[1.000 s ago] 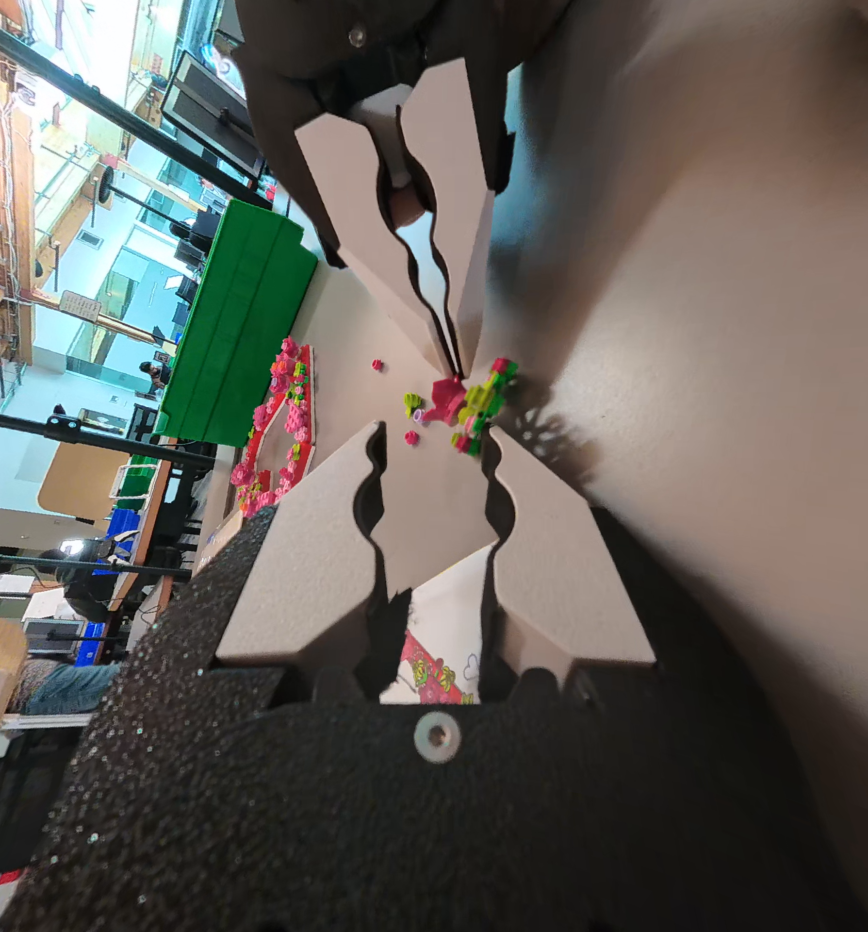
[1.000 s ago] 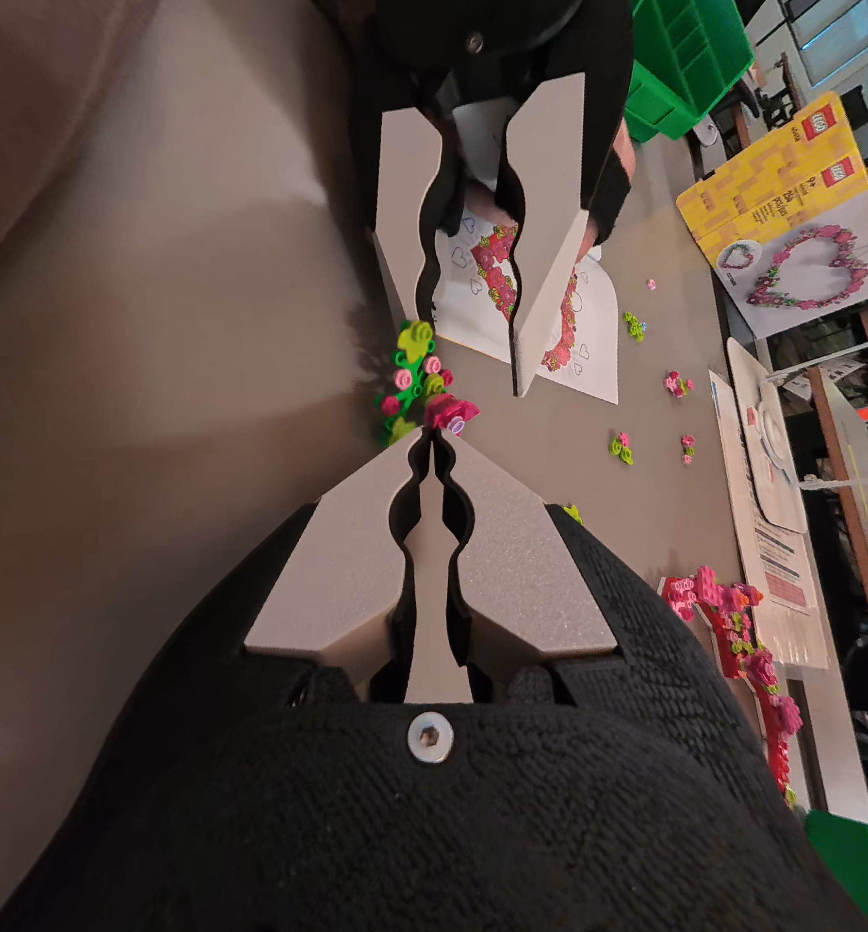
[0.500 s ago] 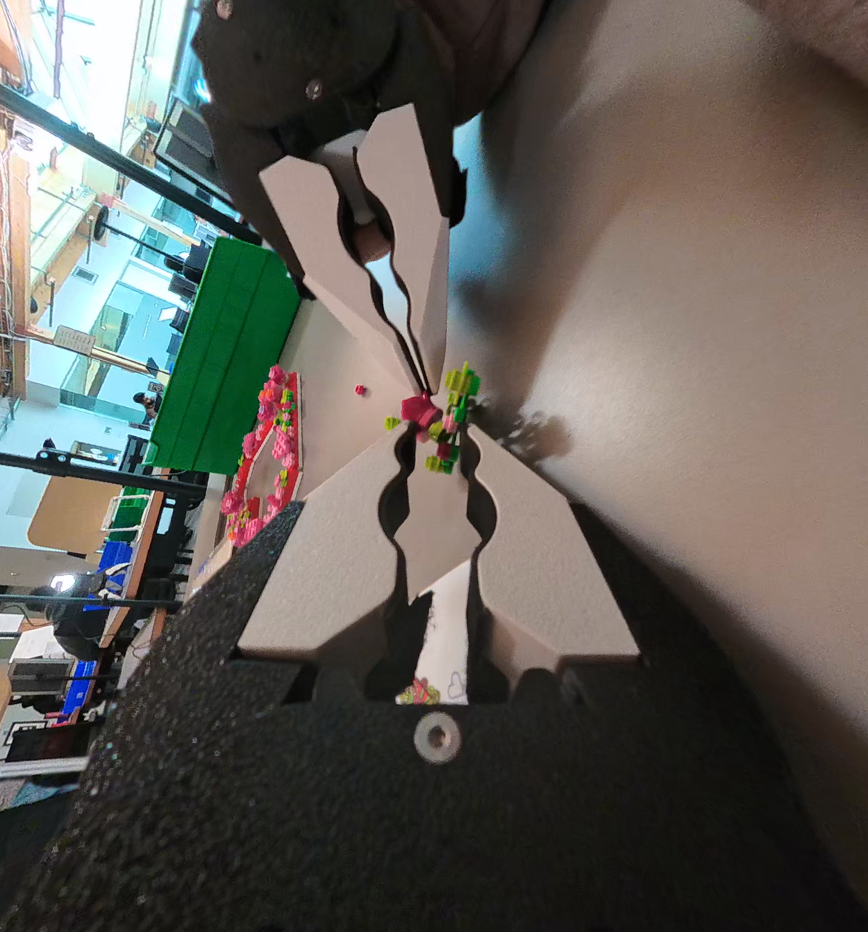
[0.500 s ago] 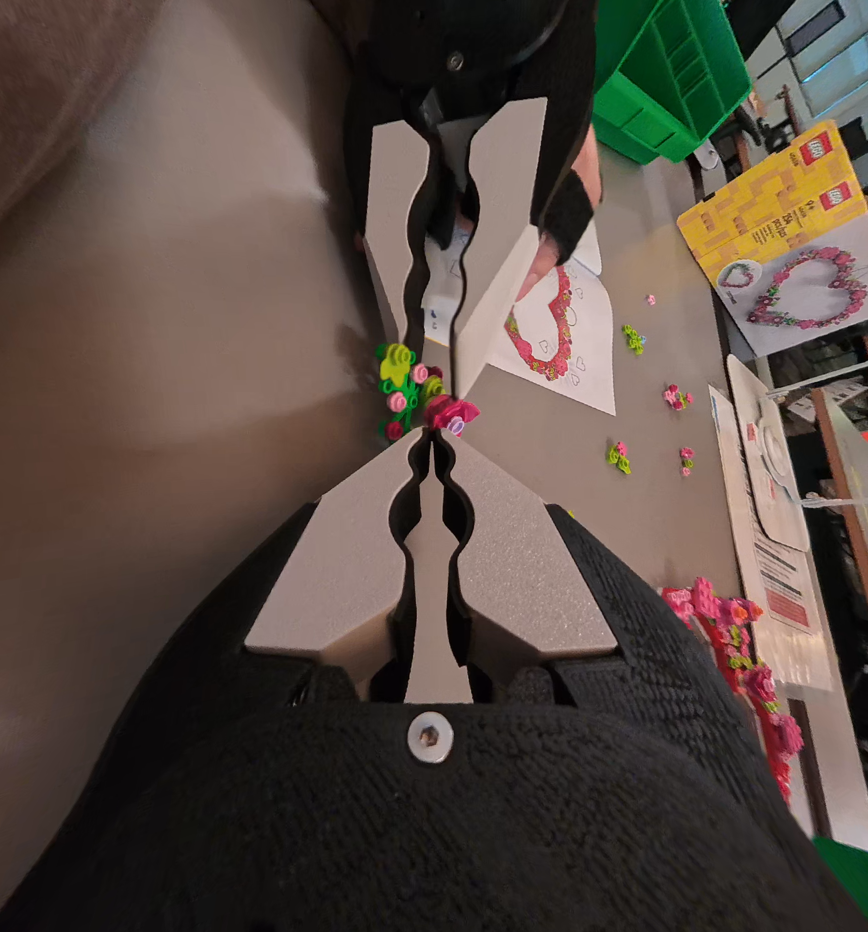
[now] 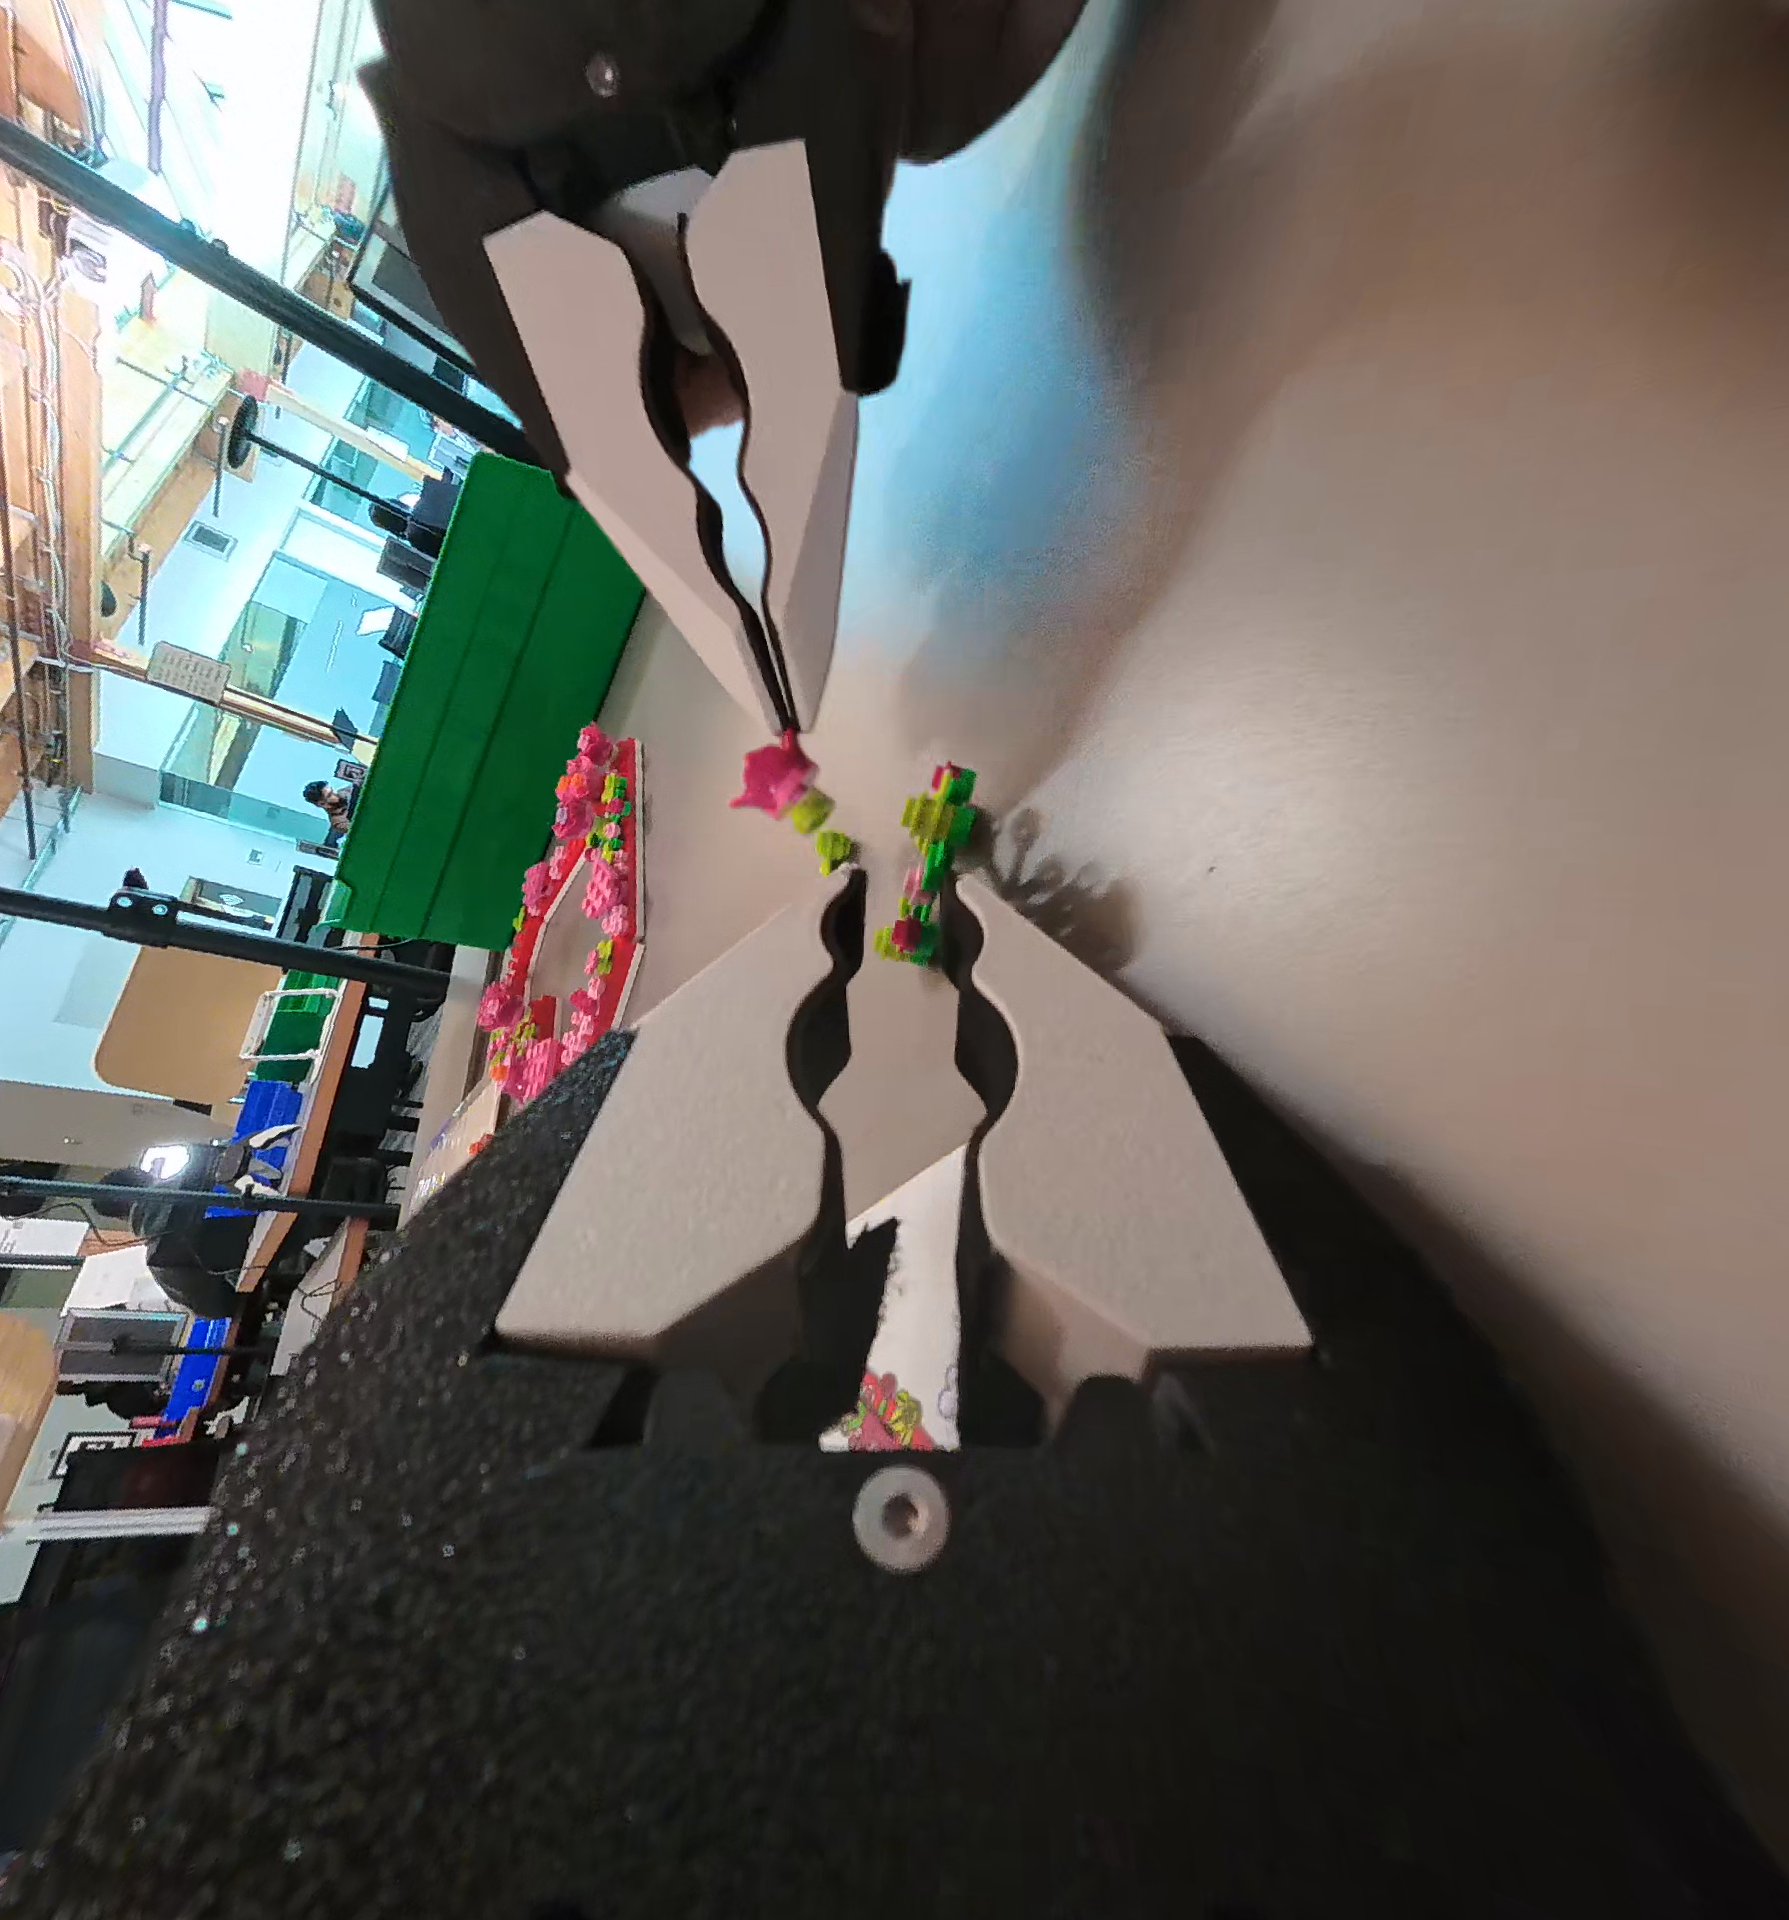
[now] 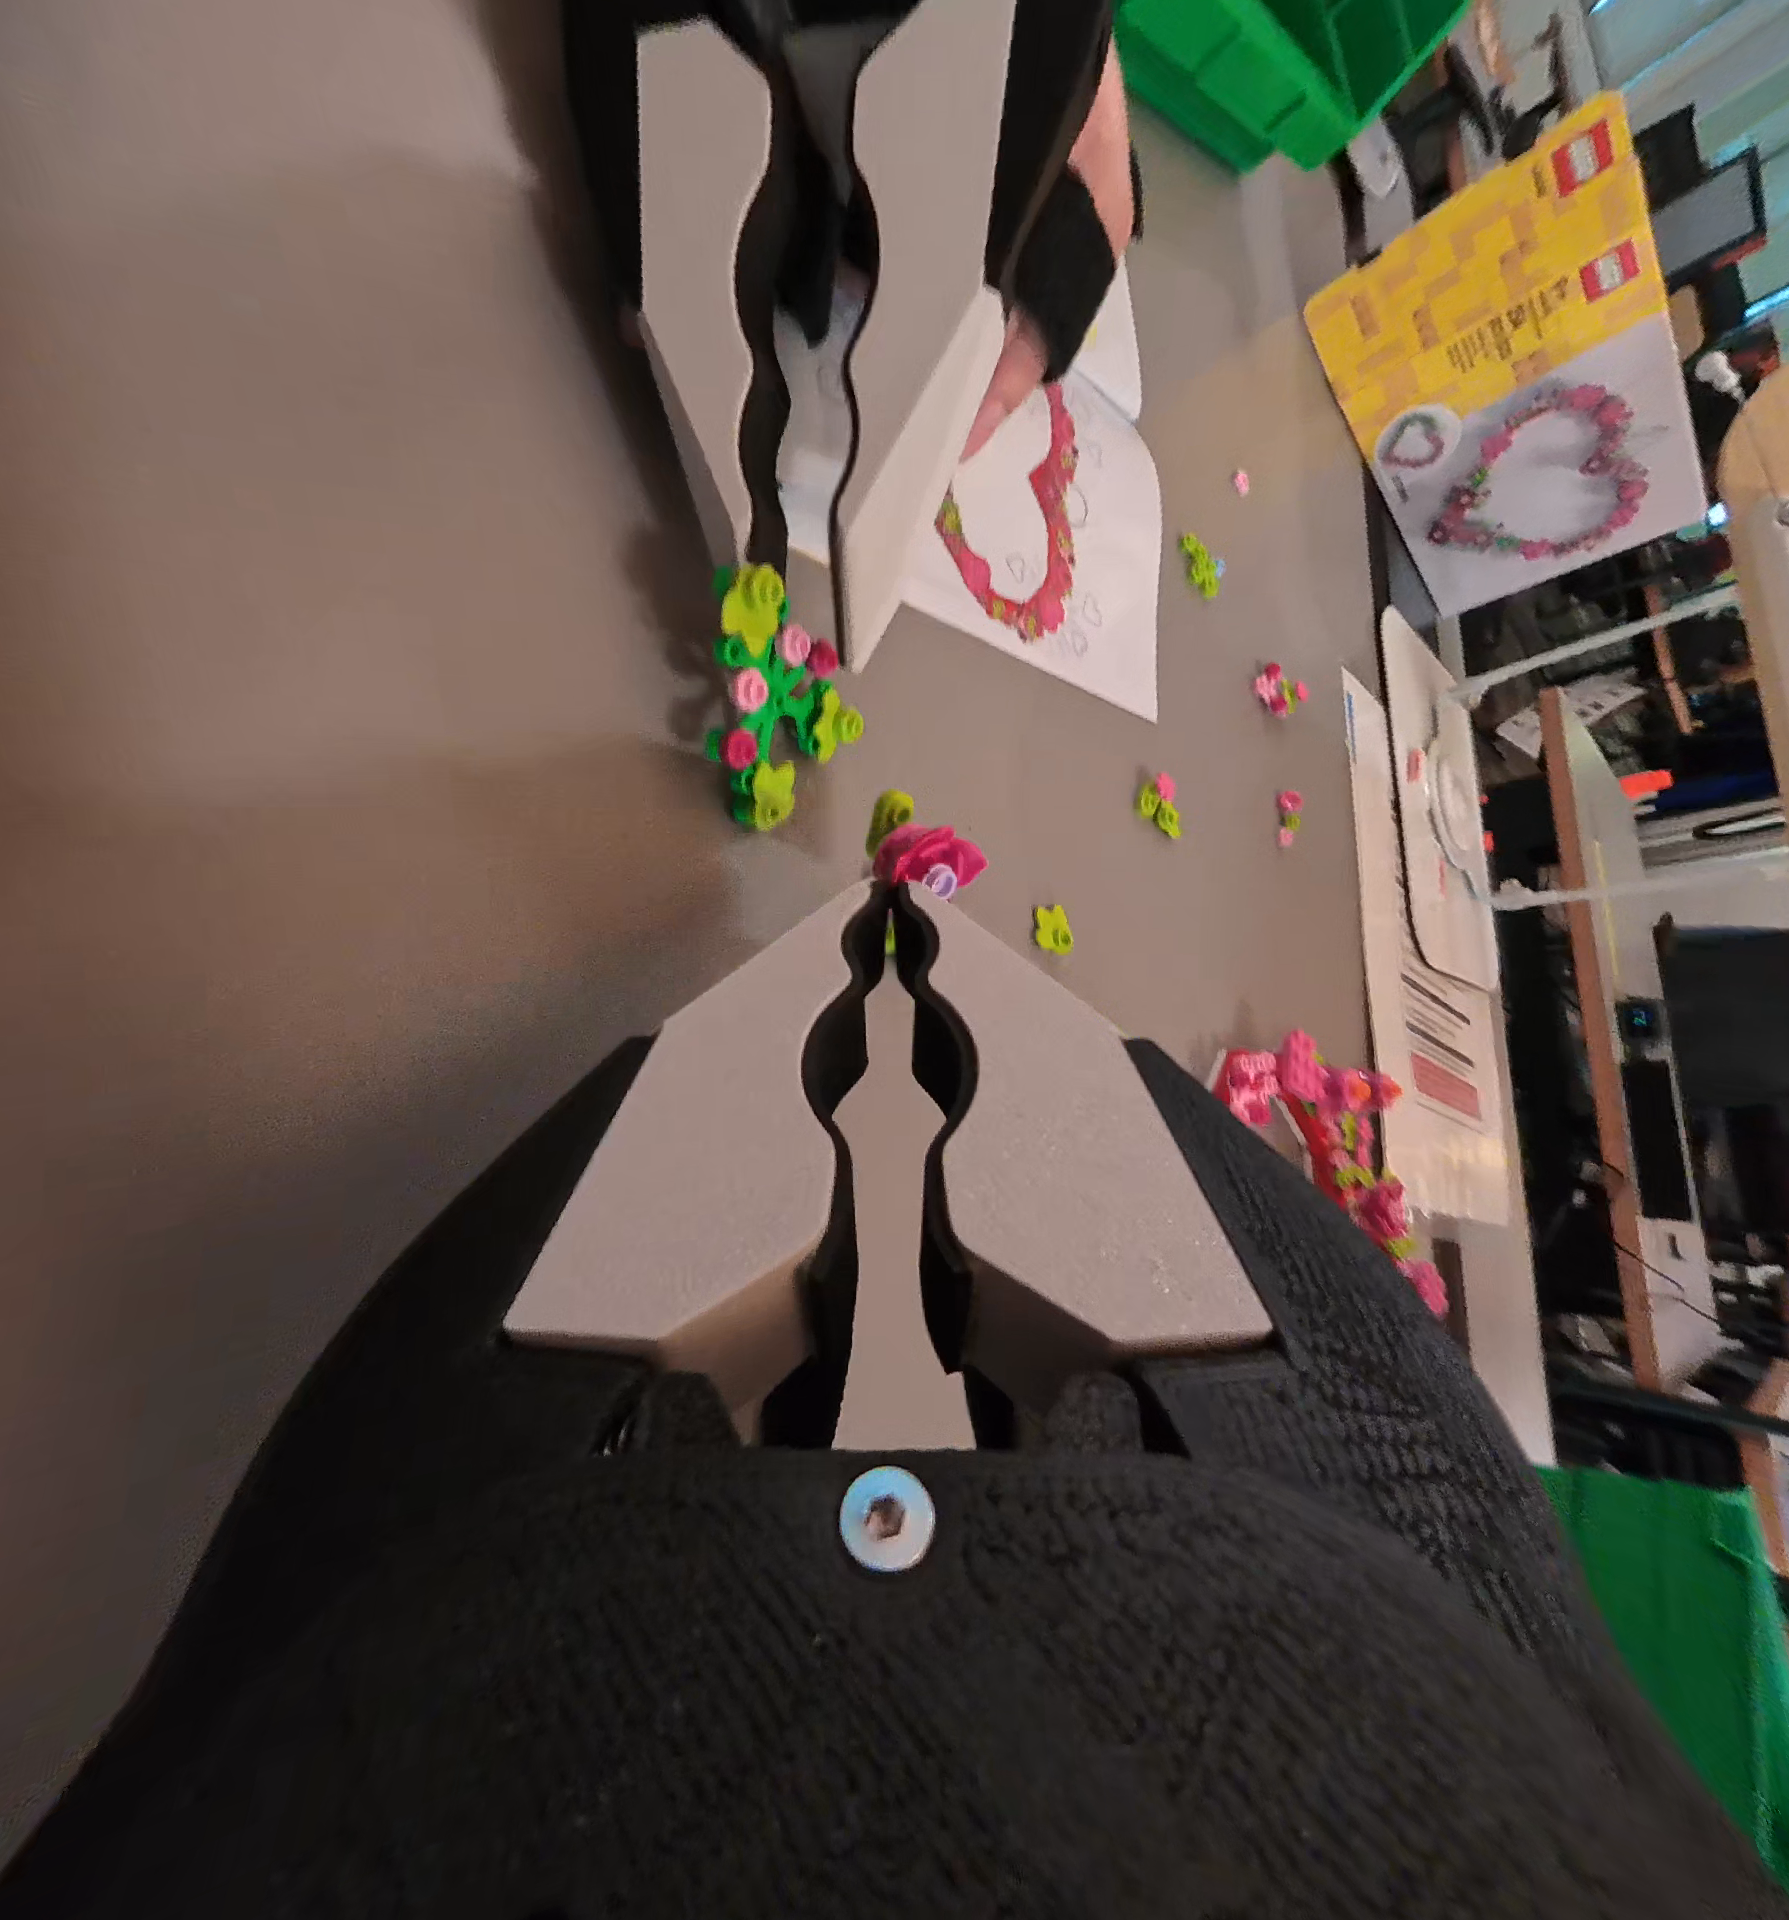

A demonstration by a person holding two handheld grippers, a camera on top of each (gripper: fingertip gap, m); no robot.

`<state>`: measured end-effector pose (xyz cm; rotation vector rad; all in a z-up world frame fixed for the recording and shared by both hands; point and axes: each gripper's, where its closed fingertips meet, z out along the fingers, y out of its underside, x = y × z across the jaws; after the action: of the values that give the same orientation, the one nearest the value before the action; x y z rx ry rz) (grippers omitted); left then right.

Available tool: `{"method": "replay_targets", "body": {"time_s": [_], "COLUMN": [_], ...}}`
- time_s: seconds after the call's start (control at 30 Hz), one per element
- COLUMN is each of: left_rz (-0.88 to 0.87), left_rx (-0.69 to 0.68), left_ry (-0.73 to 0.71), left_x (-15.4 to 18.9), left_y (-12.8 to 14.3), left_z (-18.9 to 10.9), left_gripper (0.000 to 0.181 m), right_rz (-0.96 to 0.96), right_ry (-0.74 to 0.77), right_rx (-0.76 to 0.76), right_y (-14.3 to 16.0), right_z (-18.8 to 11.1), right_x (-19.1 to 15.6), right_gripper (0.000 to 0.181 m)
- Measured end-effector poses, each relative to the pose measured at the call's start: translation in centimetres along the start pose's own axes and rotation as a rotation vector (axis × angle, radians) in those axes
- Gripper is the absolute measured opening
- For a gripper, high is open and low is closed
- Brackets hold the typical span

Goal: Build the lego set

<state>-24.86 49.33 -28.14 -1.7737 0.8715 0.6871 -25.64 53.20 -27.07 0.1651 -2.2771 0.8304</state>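
A green sprig [image 6: 778, 717] with lime leaves and pink studs lies on the grey table [image 6: 350, 727]; it also shows in the left wrist view [image 5: 926, 873]. My left gripper [image 5: 908, 883] has its jaws drawn in around the sprig's near end; in the right wrist view [image 6: 802, 603] its tips sit at the sprig's top. My right gripper [image 6: 895, 899] is shut on a magenta flower piece [image 6: 926, 857] with a lime leaf, held a short way clear of the sprig. In the left wrist view the right gripper [image 5: 791, 722] holds the flower [image 5: 776, 779] at its tips.
An open instruction booklet [image 6: 1056, 540] lies behind the left gripper. A yellow set box [image 6: 1492, 343], a red heart frame with flowers [image 6: 1326, 1132], green bins [image 5: 495, 707] and several small loose flower clusters [image 6: 1160, 805] lie to the right. A loose lime leaf [image 6: 1054, 928] lies close by.
My left gripper has narrowed its jaws around the sprig. My right gripper has drawn the magenta flower away from the sprig, leaving a gap between them.
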Motion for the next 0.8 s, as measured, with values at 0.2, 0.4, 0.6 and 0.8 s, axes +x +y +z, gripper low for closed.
{"method": "replay_targets", "body": {"time_s": [0.2,0.4,0.6,0.8], "left_rz": [0.001,-0.048,-0.066,-0.072], "left_rx": [-0.007,-0.005,-0.003,0.001], "left_ry": [0.0,0.008,0.016,0.018], "left_x": [0.0,-0.1,0.0,0.0], "left_y": [0.1,0.1,0.0,0.0], "left_z": [0.1,0.1,0.1,0.1], "left_gripper": [0.011,0.01,0.009,0.009], "right_rz": [-0.078,-0.089,0.0,0.044], "right_ry": [-0.143,-0.16,-0.15,-0.042], "right_rx": [-0.234,-0.28,-0.281,-0.098], "right_y": [2.3,2.1,2.2,-1.8], "right_z": [-1.2,-1.2,-1.6,0.3], "right_x": [-1.7,-2.0,-2.0,-2.4], "right_gripper": [0.0,0.0,0.031,0.033]}}
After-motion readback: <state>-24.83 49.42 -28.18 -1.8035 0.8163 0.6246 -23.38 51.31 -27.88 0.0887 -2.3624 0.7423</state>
